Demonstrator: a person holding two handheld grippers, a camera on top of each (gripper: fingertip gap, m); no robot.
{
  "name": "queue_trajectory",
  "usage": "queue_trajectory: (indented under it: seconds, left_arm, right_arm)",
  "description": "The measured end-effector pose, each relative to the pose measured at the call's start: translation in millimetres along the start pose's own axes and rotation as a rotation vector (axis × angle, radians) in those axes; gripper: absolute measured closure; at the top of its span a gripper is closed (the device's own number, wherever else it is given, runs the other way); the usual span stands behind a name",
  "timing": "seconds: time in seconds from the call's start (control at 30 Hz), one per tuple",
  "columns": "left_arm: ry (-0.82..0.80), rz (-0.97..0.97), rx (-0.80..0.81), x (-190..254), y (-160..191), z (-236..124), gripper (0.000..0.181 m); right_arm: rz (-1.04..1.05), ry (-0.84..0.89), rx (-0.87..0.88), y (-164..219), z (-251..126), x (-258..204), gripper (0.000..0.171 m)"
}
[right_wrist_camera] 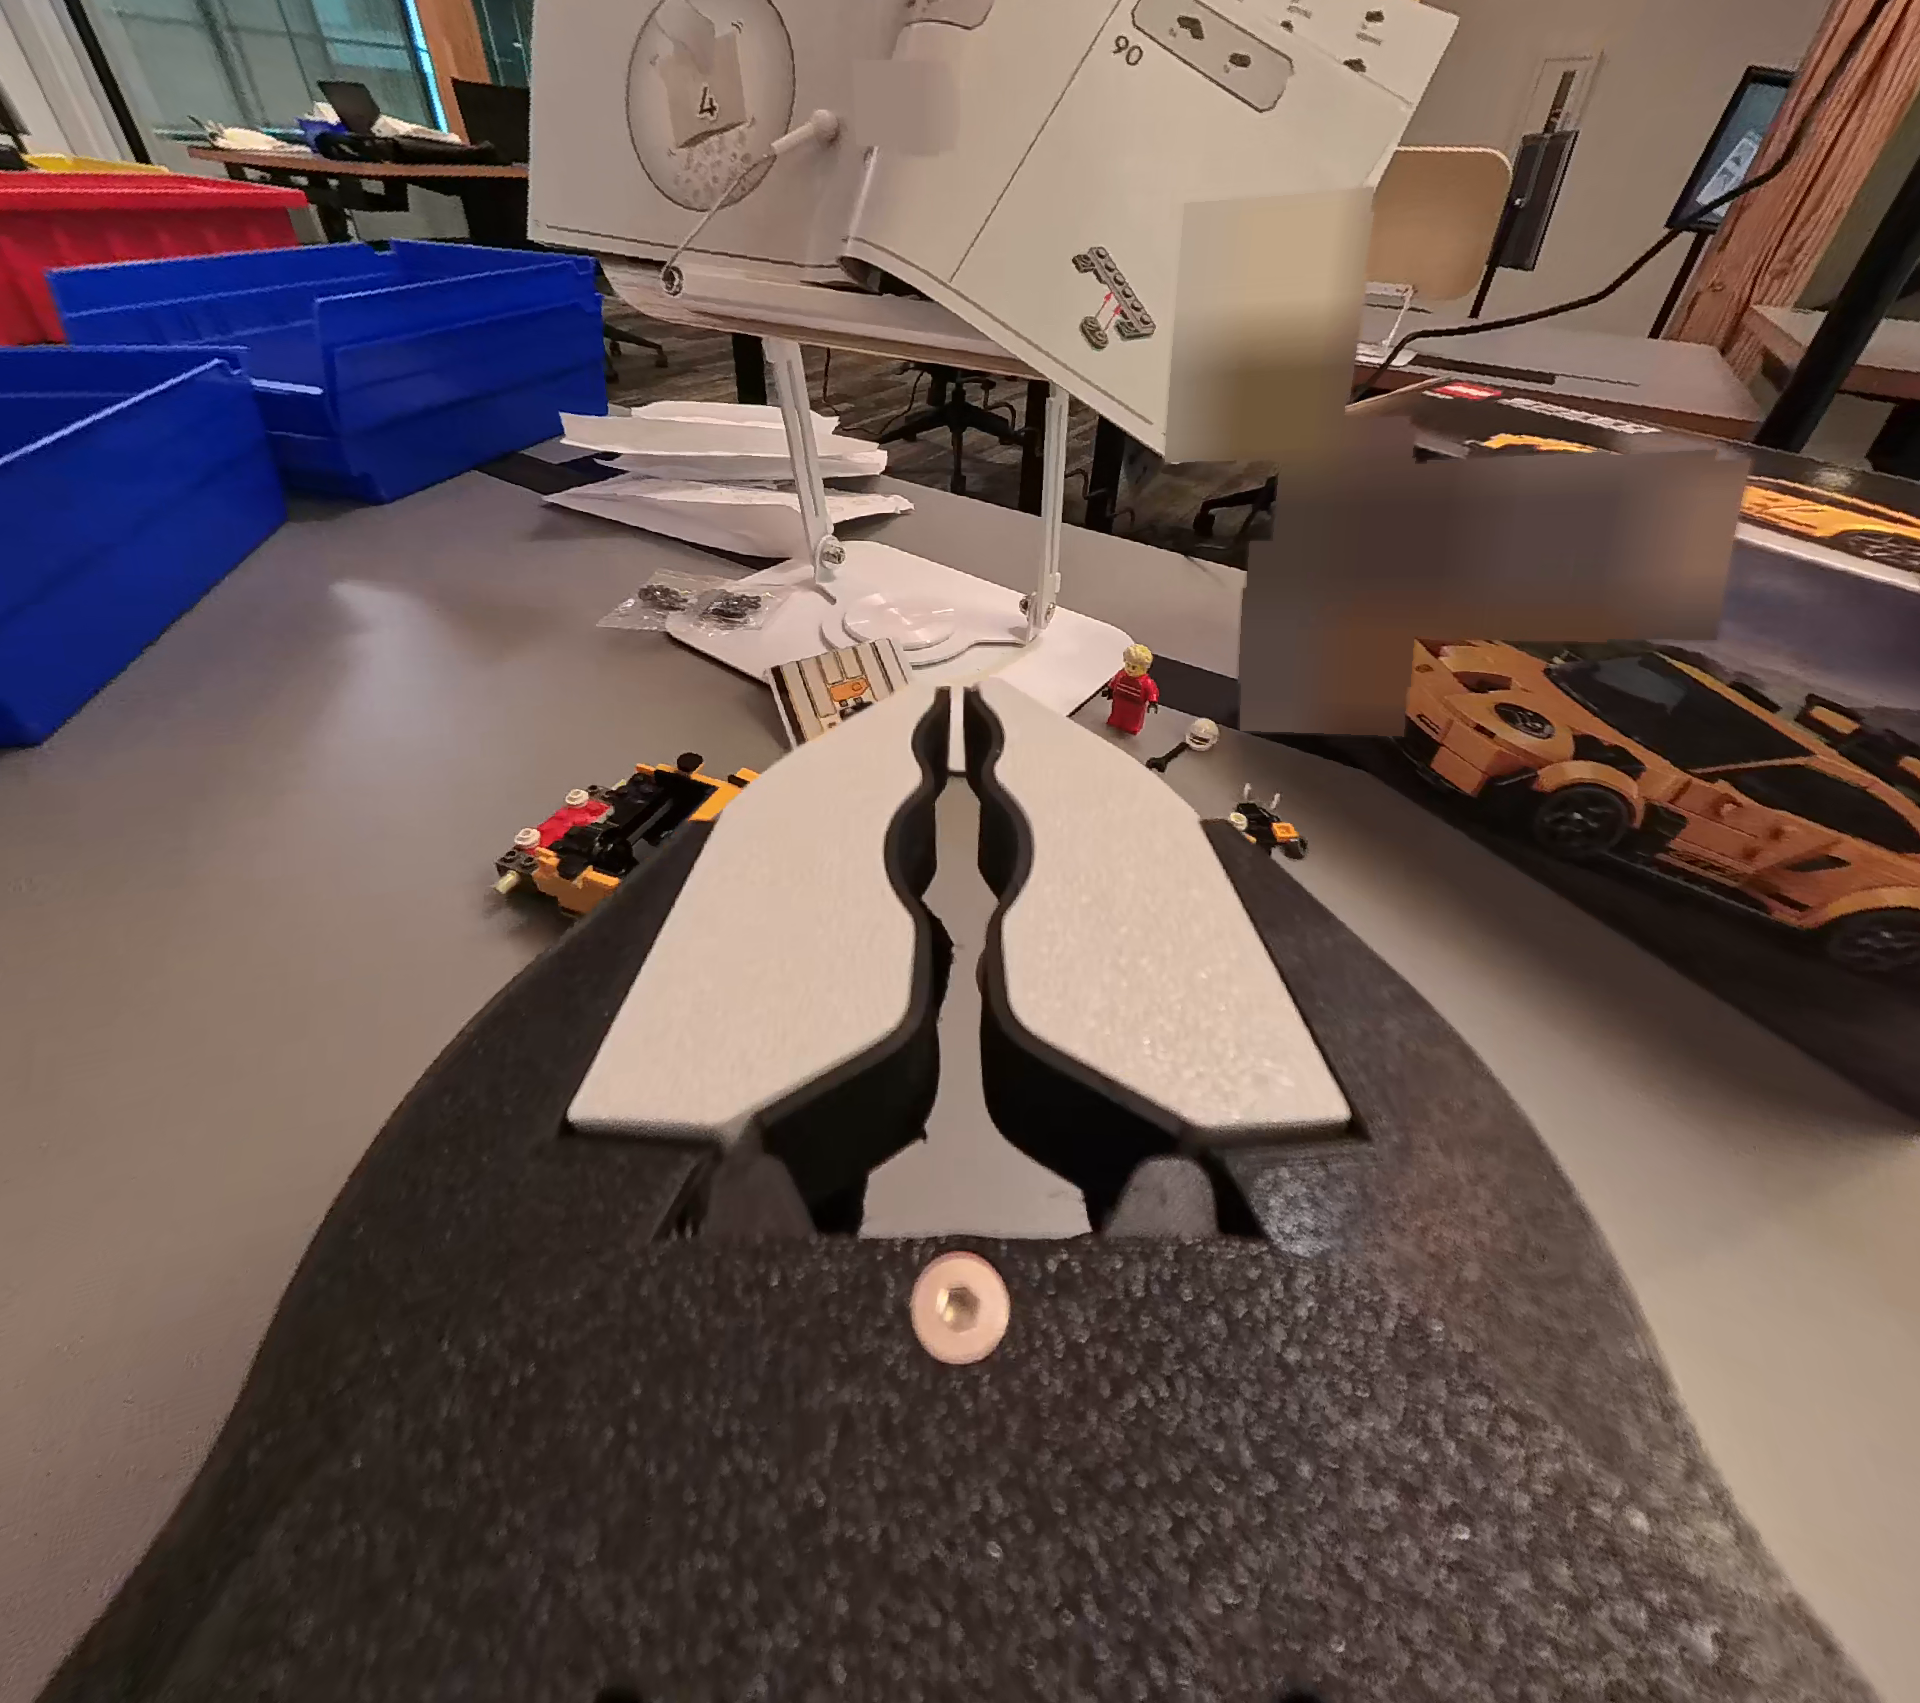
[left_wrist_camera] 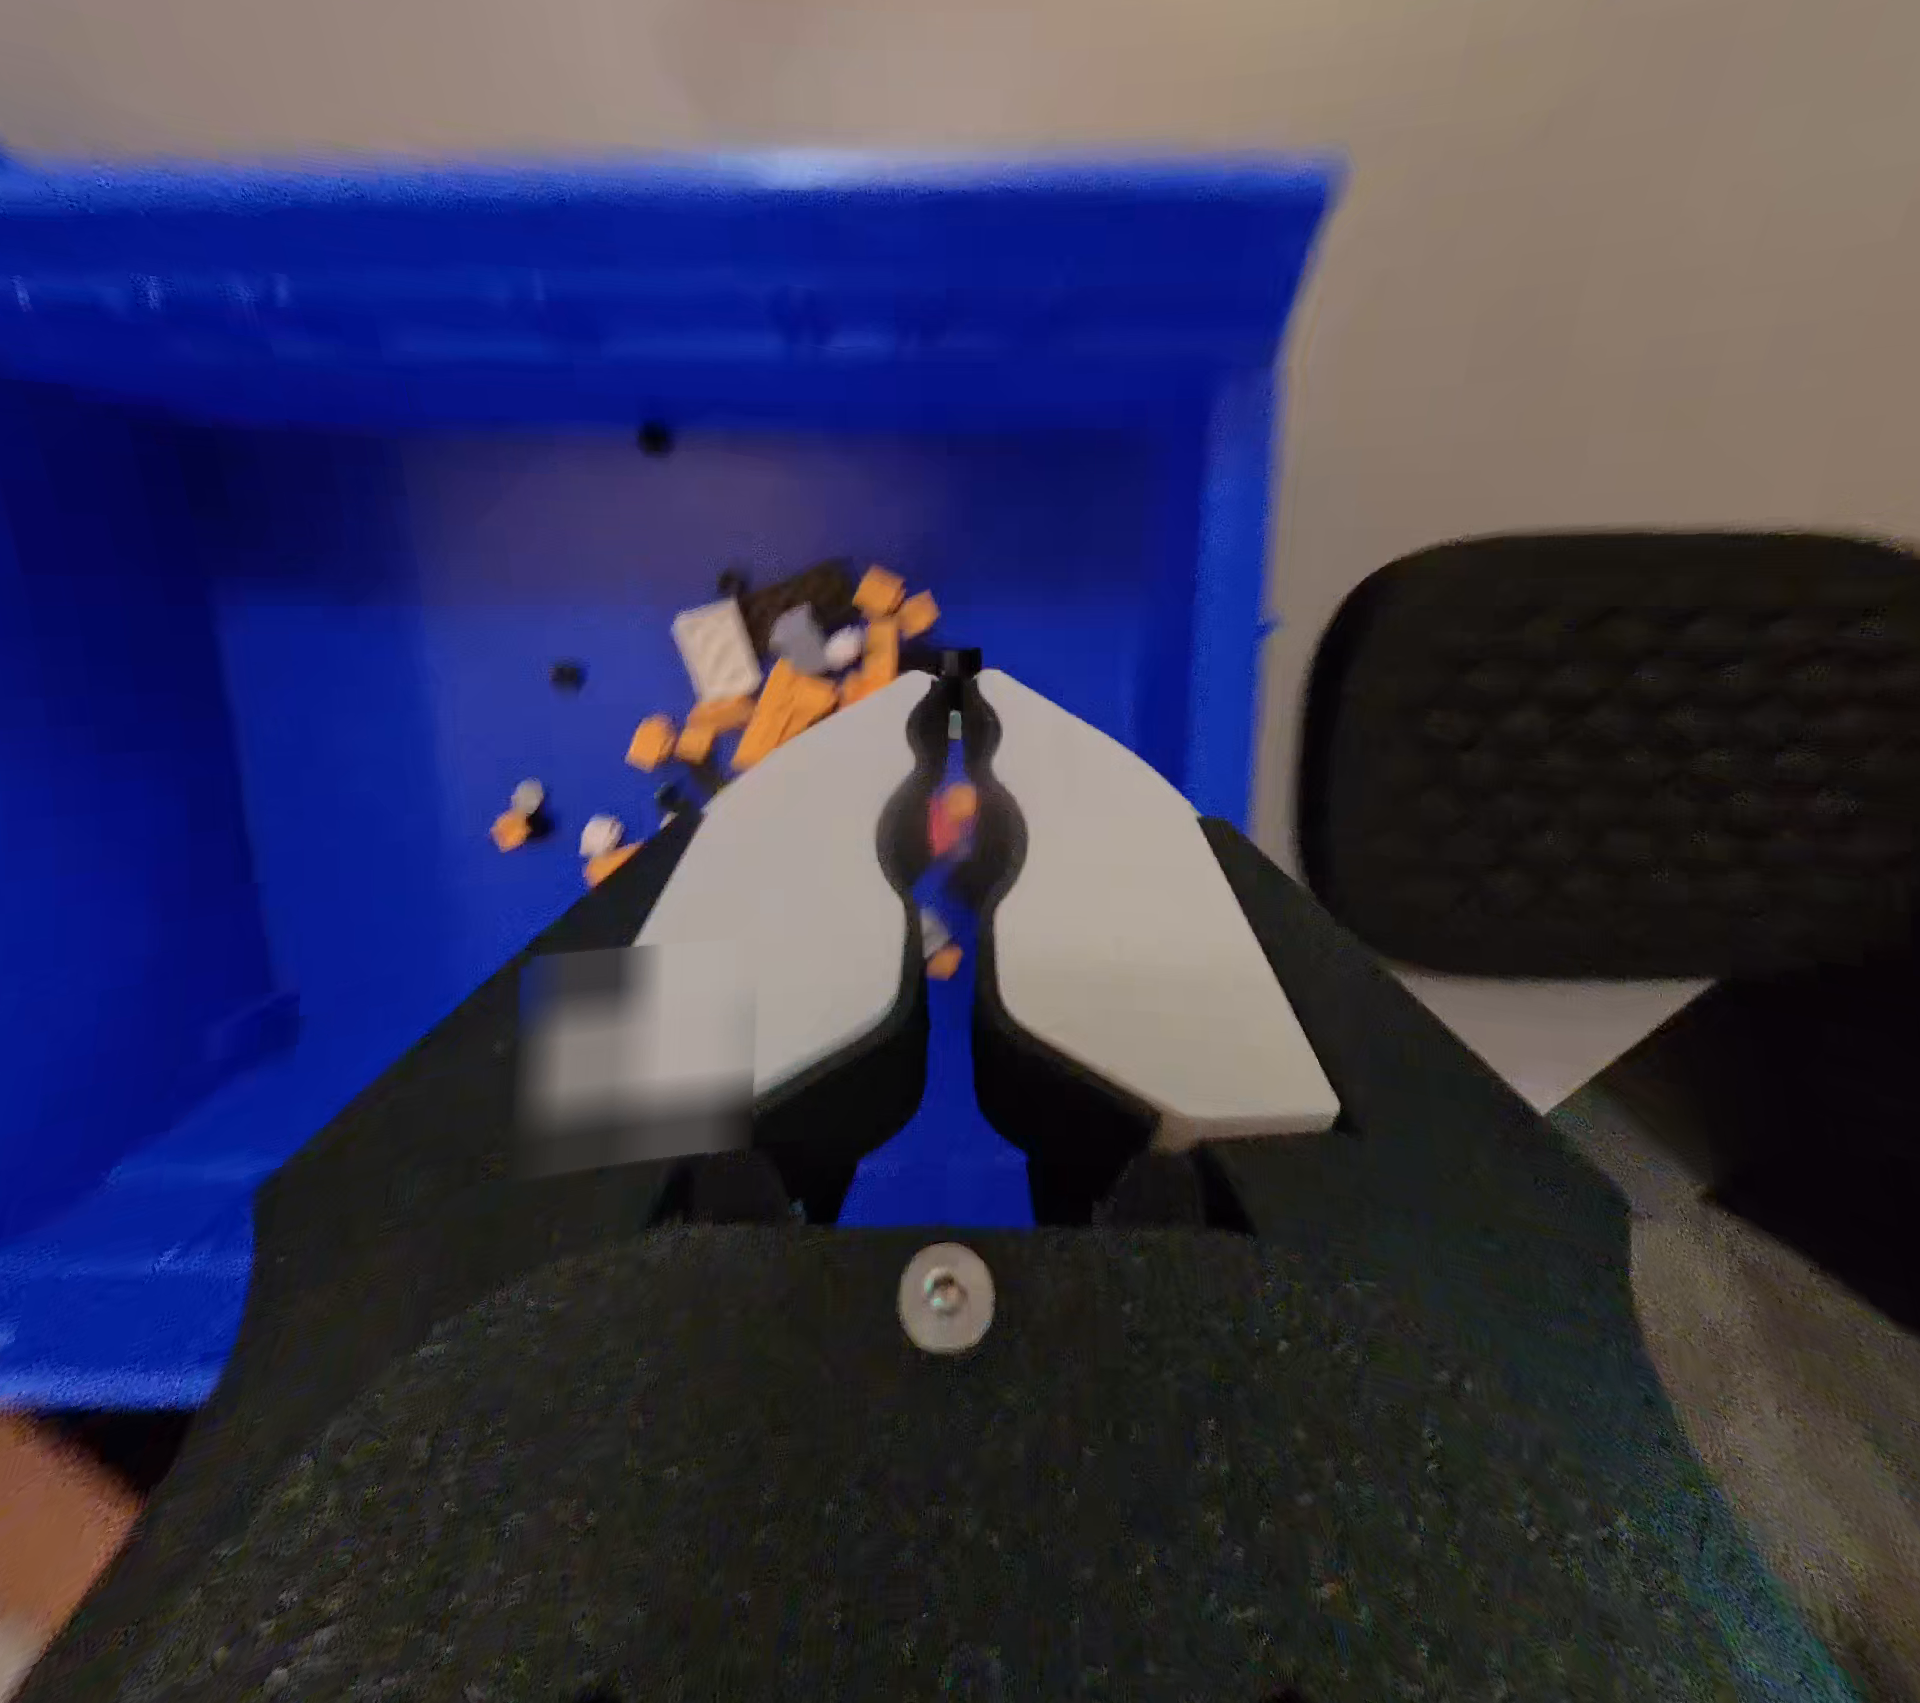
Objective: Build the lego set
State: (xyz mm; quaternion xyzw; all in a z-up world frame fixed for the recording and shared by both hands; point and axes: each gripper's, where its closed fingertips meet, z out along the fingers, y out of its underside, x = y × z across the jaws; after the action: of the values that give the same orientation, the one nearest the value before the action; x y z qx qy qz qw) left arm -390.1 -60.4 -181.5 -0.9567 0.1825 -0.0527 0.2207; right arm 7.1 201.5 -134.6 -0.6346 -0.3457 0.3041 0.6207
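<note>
In the blurred left wrist view, my left gripper (left_wrist_camera: 958,682) is over a blue bin (left_wrist_camera: 312,303) and shut on a small black lego piece (left_wrist_camera: 958,663) that sticks out past the fingertips. Loose orange, white, grey and black pieces (left_wrist_camera: 790,677) lie on the bin floor just left of the tips. In the right wrist view, my right gripper (right_wrist_camera: 957,697) hangs above the grey table (right_wrist_camera: 312,822) with its fingertips together and nothing visible between them. A partly built orange, black and red car (right_wrist_camera: 613,822) lies to its left.
An open instruction booklet (right_wrist_camera: 935,126) sits on a white stand straight ahead, with a sticker sheet (right_wrist_camera: 842,682) at its base. A red minifigure (right_wrist_camera: 1132,687), a white helmet (right_wrist_camera: 1202,734) and a small black-orange sub-assembly (right_wrist_camera: 1270,822) lie right. The set box (right_wrist_camera: 1662,770) is far right, blue bins (right_wrist_camera: 332,365) left. Left tips to right tips: about 50 cm. My right gripper is the nearer one to the red minifigure (right_wrist_camera: 1132,687): about 25 cm, against 55 cm.
</note>
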Motion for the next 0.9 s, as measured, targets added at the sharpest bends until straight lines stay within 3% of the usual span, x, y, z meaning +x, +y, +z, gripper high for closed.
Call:
queue_trajectory:
  seconds: [0.13,0.27,0.4,0.5,0.8,0.9]
  left_arm:
    - [0.129,0.079,0.371,65,-70,-15,0.178]
    - [0.134,0.226,0.579,128,-131,18,0.179]
    - [0.151,0.381,0.732,190,-183,76,0.179]
    - [0.263,0.427,0.849,234,-215,92,0.179]
    - [0.407,0.453,0.954,266,-216,92,0.178]
    - [0.414,0.466,0.961,267,-214,93,0.179]
  right_arm:
    - [-0.006,-0.023,0.006,-1,0,-7,0.169]
    - [-0.024,-0.076,-0.004,2,1,-21,0.169]
    - [-0.032,-0.383,-0.073,18,-3,-77,0.167]
    - [-0.142,-0.554,-0.130,35,-12,-119,0.157]
    - [-0.140,-0.716,-0.130,40,-24,-156,0.157]
    - [-0.128,-0.742,-0.123,40,-26,-163,0.165]
